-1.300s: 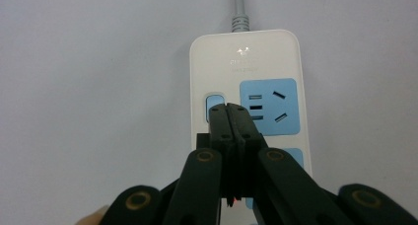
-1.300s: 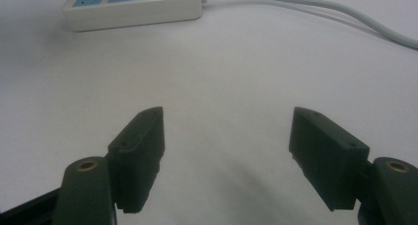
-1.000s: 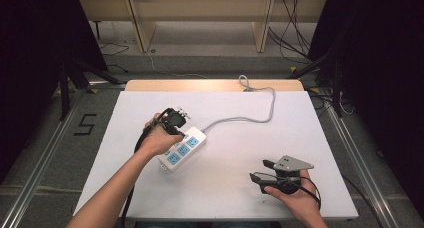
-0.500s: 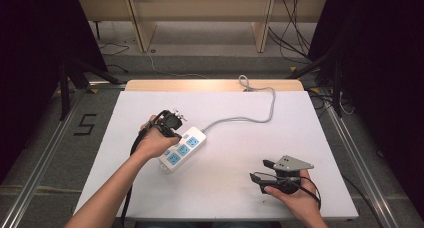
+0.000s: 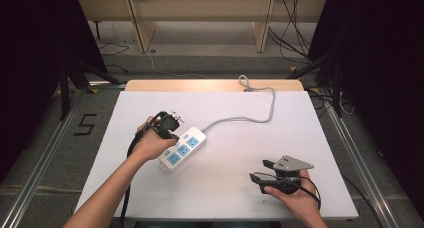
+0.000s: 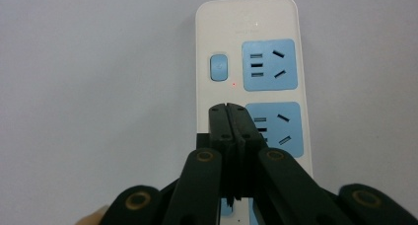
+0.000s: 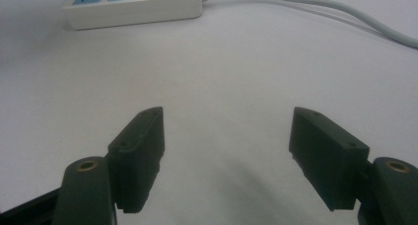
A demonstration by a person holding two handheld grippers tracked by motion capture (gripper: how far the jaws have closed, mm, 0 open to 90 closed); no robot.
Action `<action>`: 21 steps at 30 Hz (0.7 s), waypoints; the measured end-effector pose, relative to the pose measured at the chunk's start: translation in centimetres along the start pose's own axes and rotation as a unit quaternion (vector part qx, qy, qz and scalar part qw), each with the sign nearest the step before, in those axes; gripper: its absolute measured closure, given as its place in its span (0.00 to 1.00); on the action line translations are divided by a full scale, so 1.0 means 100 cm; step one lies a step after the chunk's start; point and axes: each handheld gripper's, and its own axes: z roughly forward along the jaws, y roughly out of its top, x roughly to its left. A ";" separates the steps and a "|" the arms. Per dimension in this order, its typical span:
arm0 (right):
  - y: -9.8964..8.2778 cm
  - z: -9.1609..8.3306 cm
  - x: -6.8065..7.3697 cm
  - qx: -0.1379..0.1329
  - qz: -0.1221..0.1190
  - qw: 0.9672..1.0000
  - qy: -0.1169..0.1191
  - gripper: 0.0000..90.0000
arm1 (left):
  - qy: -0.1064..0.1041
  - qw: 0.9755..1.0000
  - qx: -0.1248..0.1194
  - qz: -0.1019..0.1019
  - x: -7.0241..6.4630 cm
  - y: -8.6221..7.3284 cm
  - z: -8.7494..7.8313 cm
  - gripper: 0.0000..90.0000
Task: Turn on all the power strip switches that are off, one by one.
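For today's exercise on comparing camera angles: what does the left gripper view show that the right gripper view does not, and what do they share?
Left gripper view alone: the left gripper, shut, over the power strip, a blue switch and a small red light beside it.

Right gripper view alone: the right gripper, open above bare table, the strip's whole far side and its grey cord trailing away.

Both: the white strip with blue sockets on the white table.

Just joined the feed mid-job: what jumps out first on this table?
The white power strip with blue sockets lies left of centre on the white table, its grey cord curling to the far edge. The left gripper, jaws shut together, sits over the strip just short of its blue switch, beside a tiny red light. The right gripper rests open near the front right, apart from it.
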 end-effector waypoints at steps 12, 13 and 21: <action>0.000 0.000 0.000 -0.002 0.000 1.000 0.000 0.34 | -0.001 1.000 0.004 -0.002 0.001 -0.008 -0.001 1.00; 0.000 0.000 -0.001 -0.001 -0.001 1.000 0.001 0.34 | -0.001 1.000 0.005 -0.001 0.002 -0.009 -0.001 1.00; 0.000 0.000 0.000 -0.001 0.001 1.000 0.000 0.34 | -0.002 1.000 0.012 -0.006 0.005 -0.019 -0.001 1.00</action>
